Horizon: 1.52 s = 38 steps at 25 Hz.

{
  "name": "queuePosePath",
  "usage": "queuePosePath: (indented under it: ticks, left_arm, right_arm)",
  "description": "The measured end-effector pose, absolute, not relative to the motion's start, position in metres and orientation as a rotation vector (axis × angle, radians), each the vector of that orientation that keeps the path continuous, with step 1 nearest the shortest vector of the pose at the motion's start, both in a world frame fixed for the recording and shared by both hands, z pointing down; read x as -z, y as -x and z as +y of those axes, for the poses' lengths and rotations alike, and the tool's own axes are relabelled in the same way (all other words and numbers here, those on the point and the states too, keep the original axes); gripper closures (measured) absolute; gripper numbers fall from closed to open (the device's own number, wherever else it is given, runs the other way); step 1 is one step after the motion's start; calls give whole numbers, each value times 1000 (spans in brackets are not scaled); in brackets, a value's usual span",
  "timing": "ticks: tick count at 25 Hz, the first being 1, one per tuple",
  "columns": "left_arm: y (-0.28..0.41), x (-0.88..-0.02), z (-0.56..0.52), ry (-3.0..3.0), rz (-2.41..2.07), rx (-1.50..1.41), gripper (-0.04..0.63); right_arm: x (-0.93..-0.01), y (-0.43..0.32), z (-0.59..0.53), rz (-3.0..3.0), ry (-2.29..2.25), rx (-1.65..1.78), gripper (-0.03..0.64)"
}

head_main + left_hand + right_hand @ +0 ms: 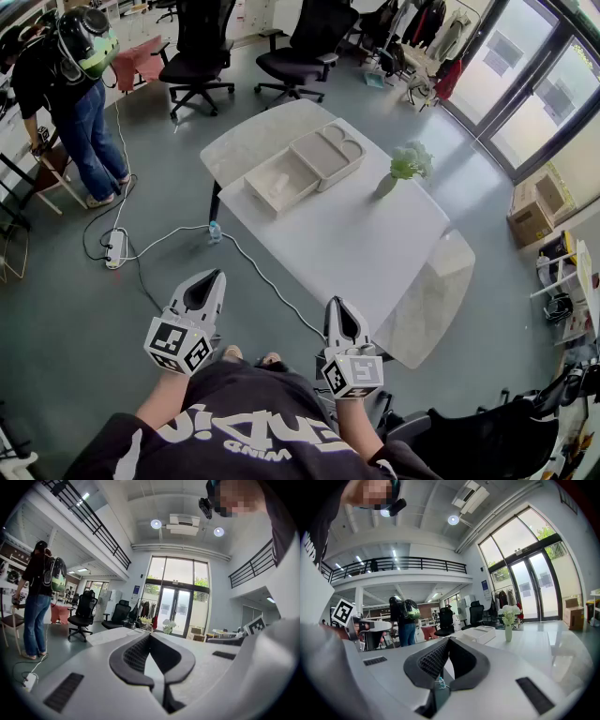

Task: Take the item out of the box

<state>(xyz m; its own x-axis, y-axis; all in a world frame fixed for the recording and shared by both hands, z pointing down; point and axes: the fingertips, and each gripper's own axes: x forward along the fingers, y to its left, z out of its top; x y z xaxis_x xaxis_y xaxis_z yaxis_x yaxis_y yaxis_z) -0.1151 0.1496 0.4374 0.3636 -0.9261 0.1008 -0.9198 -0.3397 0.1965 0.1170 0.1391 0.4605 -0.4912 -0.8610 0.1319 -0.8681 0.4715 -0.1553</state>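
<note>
An open beige box (305, 164) lies on the white table (356, 244), its lid folded out to the right. A small pale item (278, 186) rests in its left half. In the right gripper view the box (480, 633) appears far off on the table. My left gripper (214, 277) hangs over the floor, well short of the table, shut and empty; its fingertips (150, 635) meet. My right gripper (336, 305) is near the table's front edge, likewise shut with nothing in it, pads (449, 640) together.
A vase of white flowers (405, 167) stands right of the box. A person with a backpack (70, 84) stands far left. Office chairs (202, 52) are behind the table. A power strip and cable (115, 248) and a small bottle (215, 231) lie on the floor. Cardboard boxes (536, 208) sit by the glass doors.
</note>
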Motion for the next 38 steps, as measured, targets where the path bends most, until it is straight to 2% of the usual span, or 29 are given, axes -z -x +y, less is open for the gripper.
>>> queuePosePath:
  ticks: [20, 38]
  left_arm:
    - [99, -439, 114, -2347, -1749, 74, 586]
    - [171, -413, -75, -2447, -1630, 76, 586]
  right_arm:
    - [-482, -137, 105, -2716, -1455, -380, 594]
    - [-453, -62, -68, -2664, -1590, -339, 593]
